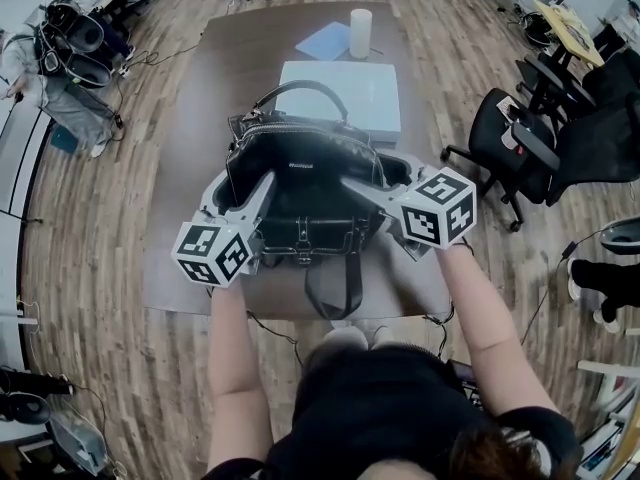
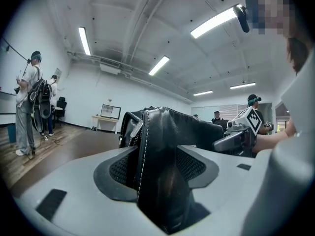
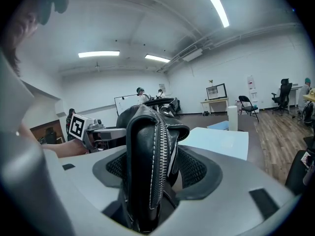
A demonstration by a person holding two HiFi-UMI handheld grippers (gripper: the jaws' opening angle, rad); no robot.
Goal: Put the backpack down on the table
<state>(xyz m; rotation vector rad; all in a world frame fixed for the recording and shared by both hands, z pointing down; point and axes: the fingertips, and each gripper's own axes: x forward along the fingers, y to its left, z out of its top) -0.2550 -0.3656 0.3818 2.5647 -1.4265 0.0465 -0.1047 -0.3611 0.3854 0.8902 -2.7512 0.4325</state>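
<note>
No brand or writing is showing clearly enough to read: a small pale label [image 1: 297, 167] is sitting on the black backpack [image 1: 300, 193], but its print is too small to make out, and the gripper cubes are carrying only black-and-white square markers.

The backpack is standing upright on the brown worktop [image 1: 180, 198], near its front edge, just ahead of a flat white box [image 1: 345, 93]. It is looking like glossy black leather with white stitching and silver zips, its arched top handle [image 1: 300, 90] is standing up, and a dark strap [image 1: 335, 288] is hanging over the worktop's near edge.

The left gripper [image 1: 255, 193] is reaching in at the backpack's left side and the right gripper [image 1: 365, 190] at its right. In each gripper view the jaws are standing spread wide with a folded side of the backpack lying between them, the pads not pinching it.

A white cylinder [image 1: 360, 33] and a light blue sheet [image 1: 325, 40] are lying farther back on the worktop.
</note>
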